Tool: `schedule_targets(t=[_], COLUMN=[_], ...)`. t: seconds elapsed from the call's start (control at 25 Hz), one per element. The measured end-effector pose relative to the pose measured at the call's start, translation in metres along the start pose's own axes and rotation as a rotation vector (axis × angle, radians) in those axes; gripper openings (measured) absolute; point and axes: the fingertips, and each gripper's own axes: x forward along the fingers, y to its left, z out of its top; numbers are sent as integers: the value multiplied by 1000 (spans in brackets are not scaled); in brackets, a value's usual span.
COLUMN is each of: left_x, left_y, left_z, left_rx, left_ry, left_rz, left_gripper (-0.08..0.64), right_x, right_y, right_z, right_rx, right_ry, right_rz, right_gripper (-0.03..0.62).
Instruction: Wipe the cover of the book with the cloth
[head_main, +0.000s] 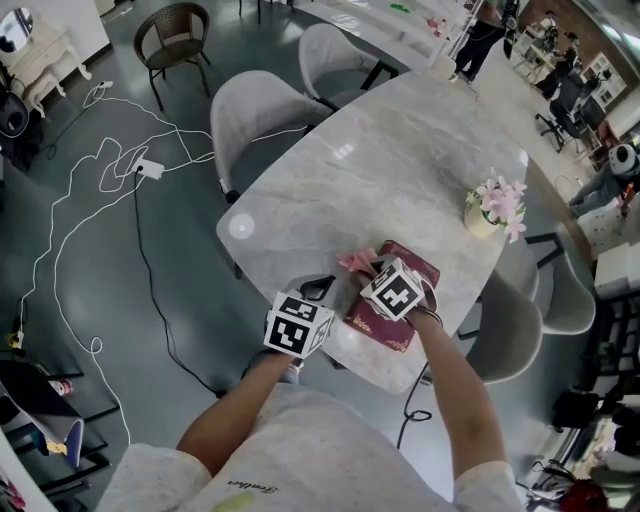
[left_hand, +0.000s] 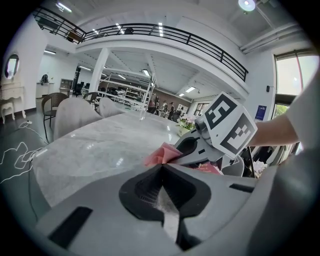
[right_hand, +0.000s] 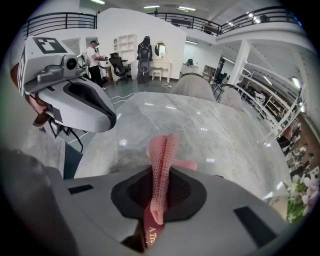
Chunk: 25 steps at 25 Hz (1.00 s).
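Observation:
A dark red book lies at the near edge of the marble table; its cover also shows under the right jaws and behind that gripper. My right gripper is over the book's far left corner, shut on a pink knitted cloth. The cloth sticks out past the fingertips onto the table and shows in the left gripper view too. My left gripper hovers at the table edge just left of the book, jaws shut with nothing between them.
A small vase of pink flowers stands at the table's right edge. Grey chairs ring the table. White cables trail over the floor to the left. People stand far off at the back.

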Motion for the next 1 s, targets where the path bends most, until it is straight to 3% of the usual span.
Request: schedule_targets(t=[1.0], left_x=[-28], left_y=[-18], left_z=[-14], left_rx=[-21], left_ry=[-37], left_rz=[61], left_gripper=[6], right_x=[-10], right_y=[60], right_z=[-5], right_rx=[-93], right_ry=[14], right_rz=[115], right_gripper=[18])
